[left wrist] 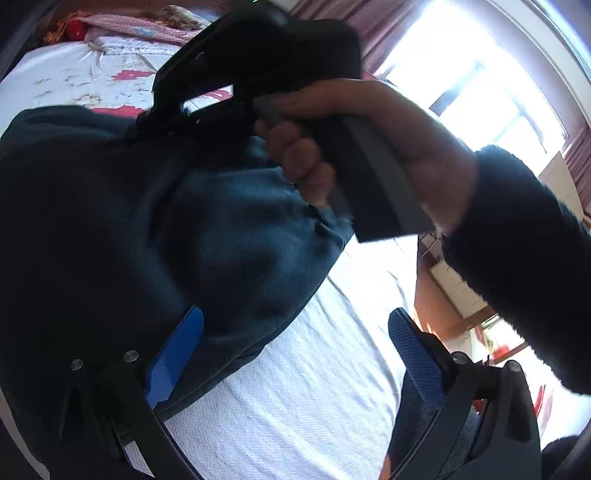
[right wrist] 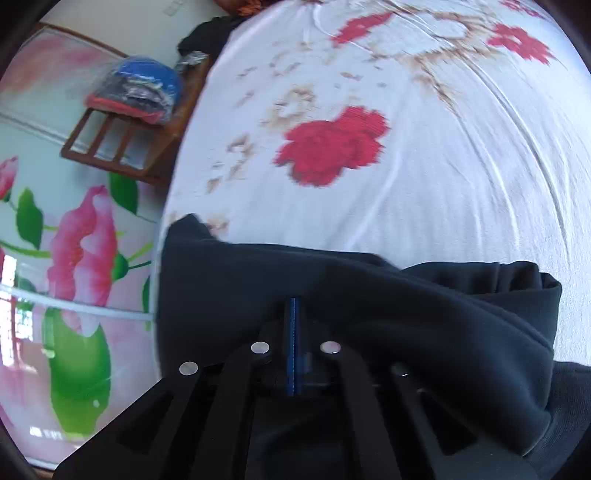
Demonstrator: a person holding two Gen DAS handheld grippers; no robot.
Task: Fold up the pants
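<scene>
The dark navy pants [left wrist: 140, 221] lie bunched on the white bed sheet [left wrist: 314, 387] and fill the left and middle of the left wrist view. My left gripper [left wrist: 295, 314] is open wide. Its left blue pad [left wrist: 173, 362] lies against the pants' near edge, and its right pad [left wrist: 415, 358] is over bare sheet. A hand [left wrist: 314, 162] holds my right gripper's black body [left wrist: 258, 66] above the far side of the pants. In the right wrist view my right gripper [right wrist: 293, 317] is shut on a fold of the pants [right wrist: 406, 314], with the cloth gathered around the blue pads.
The bed sheet carries red flower prints [right wrist: 332, 146]. Pillows and a pink blanket [left wrist: 140, 27] lie at the bed's far end. A wooden chair [right wrist: 122, 144] holding a bag of clothes [right wrist: 144, 88] stands beside the bed, near a floral panel [right wrist: 74, 251]. A bright window [left wrist: 472, 85] is on the right.
</scene>
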